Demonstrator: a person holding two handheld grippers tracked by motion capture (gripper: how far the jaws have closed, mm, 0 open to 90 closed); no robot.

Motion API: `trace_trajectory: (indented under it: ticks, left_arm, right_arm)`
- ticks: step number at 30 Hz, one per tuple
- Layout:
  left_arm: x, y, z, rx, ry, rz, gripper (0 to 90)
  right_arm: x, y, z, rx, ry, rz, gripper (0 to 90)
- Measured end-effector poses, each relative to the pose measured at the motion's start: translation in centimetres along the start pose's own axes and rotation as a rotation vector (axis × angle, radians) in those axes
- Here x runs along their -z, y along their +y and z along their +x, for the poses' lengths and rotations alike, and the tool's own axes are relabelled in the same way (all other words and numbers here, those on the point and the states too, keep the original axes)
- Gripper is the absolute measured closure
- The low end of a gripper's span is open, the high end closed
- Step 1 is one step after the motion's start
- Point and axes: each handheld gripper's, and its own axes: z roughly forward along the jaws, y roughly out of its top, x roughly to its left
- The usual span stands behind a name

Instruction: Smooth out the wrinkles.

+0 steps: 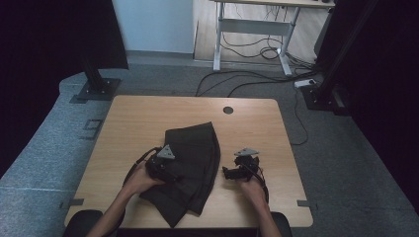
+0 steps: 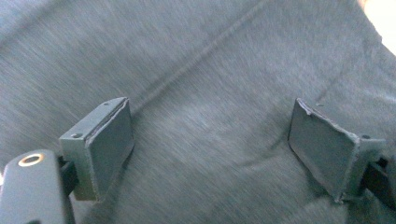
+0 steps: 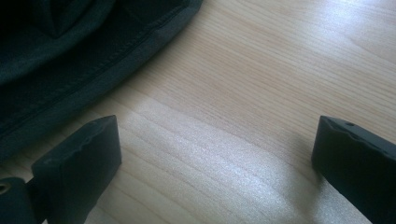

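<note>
A dark folded garment lies across the middle of the wooden table. My left gripper rests over the garment's left part, held by the person's left hand. In the left gripper view its jaws stand wide apart just above the dark cloth, with nothing pinched; my left gripper is open. My right gripper sits on bare wood just right of the garment. In the right gripper view my right gripper is open over the wood, and the garment's hemmed edge lies to the upper left.
A round cable hole sits near the table's far edge. Black stand bases flank the table on the carpet. A white desk frame and loose cables lie beyond.
</note>
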Motion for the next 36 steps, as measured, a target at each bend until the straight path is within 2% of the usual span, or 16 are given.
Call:
trace_trajectory:
  ticks: [1,4,6,9,11,13,14,16,18,21,23,26,29,32,34,36]
  left_arm:
    - [0.3,0.5,0.4,0.003,0.011,-0.011,14.0]
    - [0.9,2.2,2.1,0.025,0.050,-0.044,14.3]
    - [0.8,3.5,3.4,0.032,0.087,-0.052,14.3]
    - [0.2,5.3,5.2,0.048,0.127,-0.052,14.3]
    - [-0.3,6.4,6.1,0.059,0.117,-0.062,14.2]
    - [-1.0,7.3,6.9,0.075,0.064,-0.087,12.8]
    - [-1.4,7.8,7.1,0.079,0.058,-0.090,11.7]
    - [-2.3,8.7,7.4,0.066,0.062,-0.082,11.2]
    - [-3.8,9.3,7.6,0.037,0.094,-0.028,10.1]
    - [-5.8,9.3,7.8,-0.016,0.164,0.077,10.2]
    - [-6.9,8.7,8.2,-0.024,0.156,0.114,8.6]
    - [-7.3,7.7,9.0,0.027,0.130,0.100,7.9]
    - [-7.4,6.8,9.5,0.054,0.153,0.108,7.9]
    - [-6.7,6.3,10.0,0.079,0.195,0.128,8.1]
    - [-6.1,5.7,10.3,0.108,0.221,0.134,9.1]
    - [-5.4,5.1,10.7,0.147,0.219,0.133,9.9]
  right_arm:
    - [0.0,0.1,0.0,0.000,0.000,0.005,2.9]
    - [0.6,0.4,0.1,-0.016,0.010,0.025,15.0]
    - [1.2,0.6,0.5,-0.036,0.034,0.018,13.7]
    - [2.5,1.1,1.6,-0.013,0.050,0.001,13.6]
    - [3.4,1.4,2.6,-0.012,0.079,-0.018,13.5]
    - [4.3,1.4,3.8,-0.011,0.105,-0.030,13.5]
    - [4.6,1.3,4.4,-0.007,0.118,-0.031,13.5]
    - [5.1,1.2,5.9,0.003,0.146,-0.031,13.5]
    - [5.2,1.0,7.7,0.018,0.170,-0.026,13.4]
    - [4.7,0.8,9.2,0.038,0.173,-0.005,13.4]
    - [4.0,0.7,10.2,0.053,0.174,0.013,13.4]
    - [2.9,0.4,11.2,0.048,0.148,0.037,13.2]
    - [1.7,0.3,11.5,0.063,0.110,0.062,8.8]
    - [1.1,0.5,11.4,0.047,0.083,0.074,7.2]
    - [0.8,0.7,11.3,0.080,0.051,0.097,7.1]
    - [0.5,0.7,10.7,0.058,0.052,0.092,7.4]
